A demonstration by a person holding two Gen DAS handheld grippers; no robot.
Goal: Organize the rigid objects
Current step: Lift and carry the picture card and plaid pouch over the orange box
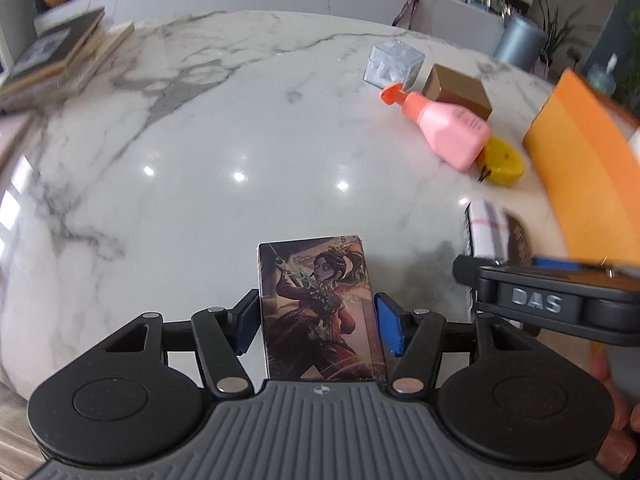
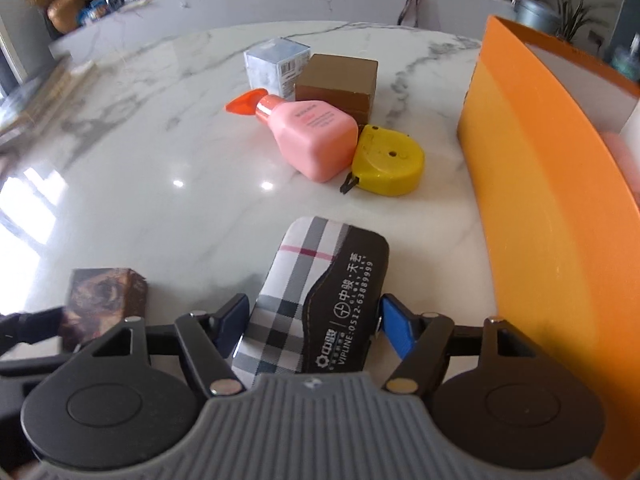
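My left gripper [image 1: 316, 320] is shut on a card box [image 1: 320, 304] printed with a woman in red, held above the marble table [image 1: 200, 140]. My right gripper [image 2: 308, 326] is shut on a plaid and black case [image 2: 316, 300] with white lettering. The card box also shows at the left of the right wrist view [image 2: 102, 304]. A pink bottle with an orange cap [image 2: 308, 136], a yellow tape measure [image 2: 388, 164], a brown box [image 2: 340, 80] and a pale blue cube box [image 2: 276, 64] lie grouped on the table.
A large orange box [image 2: 540, 200] stands open at the right edge. A stack of books [image 1: 60, 60] lies at the far left. A grey cylinder [image 1: 518, 42] and plants stand at the back right. Cluttered shelves run behind the table.
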